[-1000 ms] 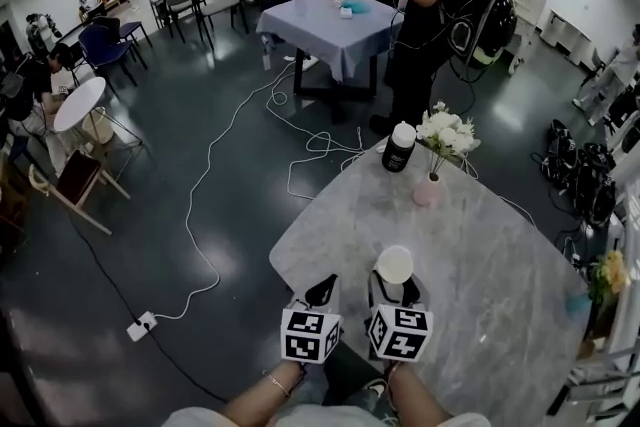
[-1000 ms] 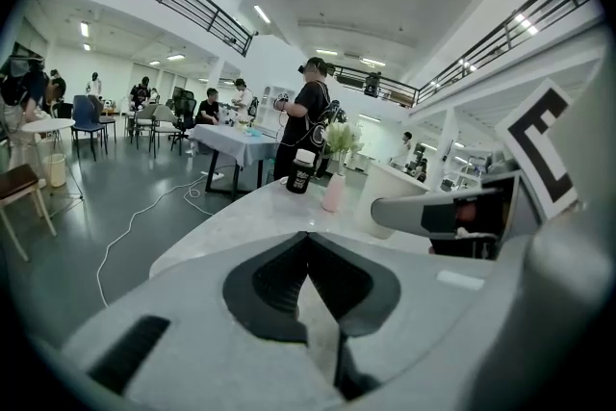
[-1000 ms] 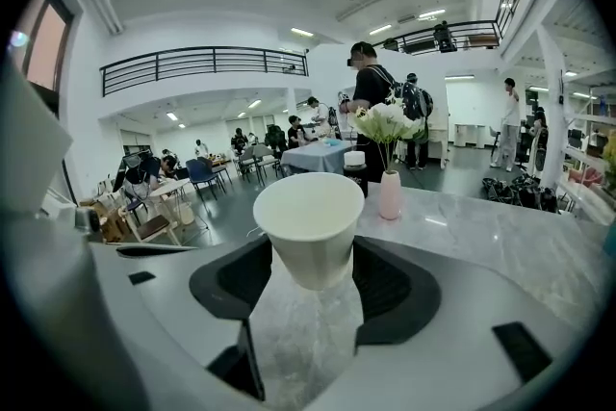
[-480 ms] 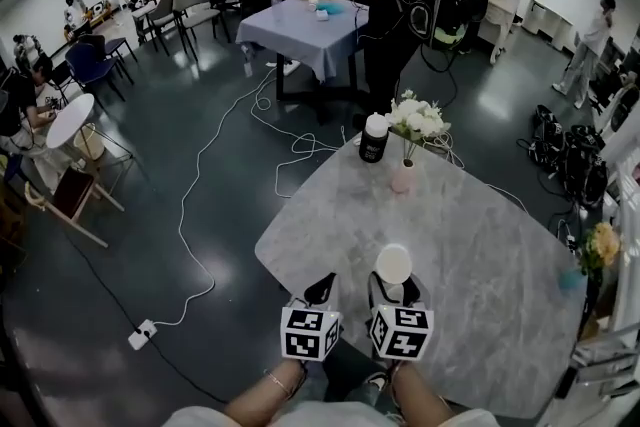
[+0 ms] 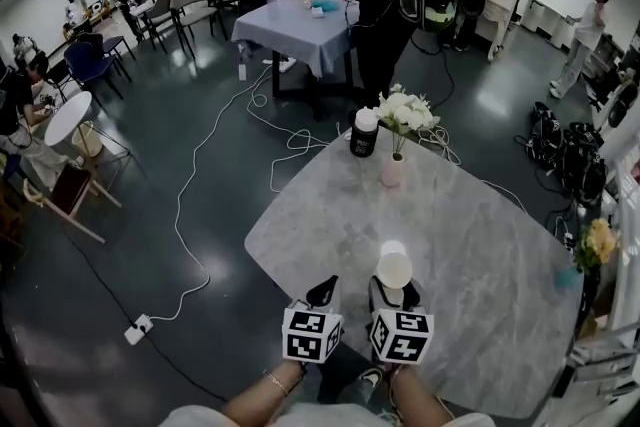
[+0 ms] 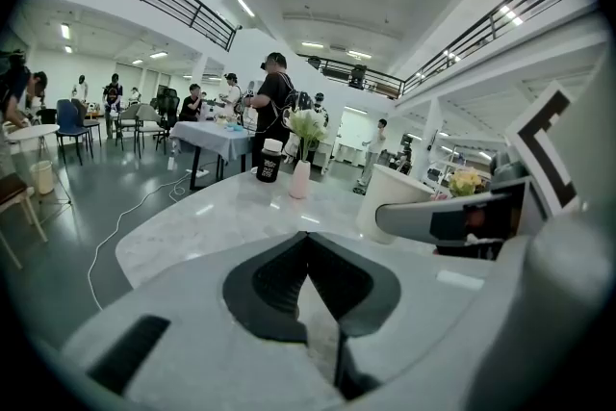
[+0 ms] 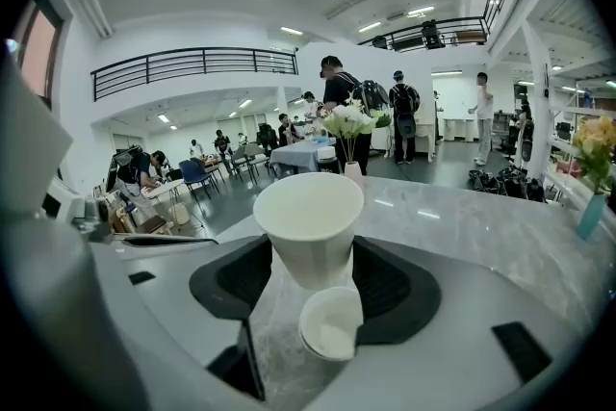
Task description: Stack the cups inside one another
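Observation:
A white paper cup (image 5: 394, 270) (image 7: 308, 221) stands upright between the jaws of my right gripper (image 5: 394, 288) (image 7: 314, 276), which is shut on it over the near part of the marble table (image 5: 480, 235). A second, smaller white rim (image 7: 330, 323) shows just under the held cup, and another (image 5: 392, 247) peeks out just beyond it. I cannot tell whether this is another cup or a reflection. My left gripper (image 5: 322, 293) (image 6: 308, 241) sits beside it on the left, shut on nothing. The left gripper view has the cup (image 6: 390, 202) to its right.
A black bottle with a white lid (image 5: 364, 132) (image 6: 269, 161) and a pink vase of white flowers (image 5: 394, 171) (image 6: 300, 178) stand at the table's far edge. Yellow flowers (image 5: 598, 243) sit at the right edge. People, chairs, another table and floor cables lie beyond.
The head view has swung, so the bottle and vase sit higher in it. The cup in the right gripper looks slightly nearer, and a second white rim now shows beyond it.

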The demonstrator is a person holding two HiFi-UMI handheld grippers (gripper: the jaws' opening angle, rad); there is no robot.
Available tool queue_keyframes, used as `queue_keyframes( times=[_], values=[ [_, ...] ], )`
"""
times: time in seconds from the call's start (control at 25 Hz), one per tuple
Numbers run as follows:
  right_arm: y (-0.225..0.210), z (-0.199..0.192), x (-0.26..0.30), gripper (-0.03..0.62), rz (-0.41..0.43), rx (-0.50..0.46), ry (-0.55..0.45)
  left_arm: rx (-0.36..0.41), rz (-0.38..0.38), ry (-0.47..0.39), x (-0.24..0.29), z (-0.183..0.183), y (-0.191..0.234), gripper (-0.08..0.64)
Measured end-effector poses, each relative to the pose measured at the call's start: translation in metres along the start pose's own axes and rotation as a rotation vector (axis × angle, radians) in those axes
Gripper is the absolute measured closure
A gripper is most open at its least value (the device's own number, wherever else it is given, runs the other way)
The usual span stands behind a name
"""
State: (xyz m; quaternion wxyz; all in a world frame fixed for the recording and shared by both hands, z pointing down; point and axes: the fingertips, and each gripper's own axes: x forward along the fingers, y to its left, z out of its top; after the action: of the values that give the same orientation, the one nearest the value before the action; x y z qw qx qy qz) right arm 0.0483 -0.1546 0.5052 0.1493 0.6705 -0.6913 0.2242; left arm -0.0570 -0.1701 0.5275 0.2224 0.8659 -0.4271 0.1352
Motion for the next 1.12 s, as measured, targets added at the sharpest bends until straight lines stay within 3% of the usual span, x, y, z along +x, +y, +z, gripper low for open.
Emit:
queue_keyframes(
  times=[1.12],
  values=[
    [-0.013, -0.046, -0.012, 0.354, 0.049, -0.031, 0.077, -0.048, 0.037, 0.065, 0.005, -0.047, -0.025, 0.563]
  ],
)
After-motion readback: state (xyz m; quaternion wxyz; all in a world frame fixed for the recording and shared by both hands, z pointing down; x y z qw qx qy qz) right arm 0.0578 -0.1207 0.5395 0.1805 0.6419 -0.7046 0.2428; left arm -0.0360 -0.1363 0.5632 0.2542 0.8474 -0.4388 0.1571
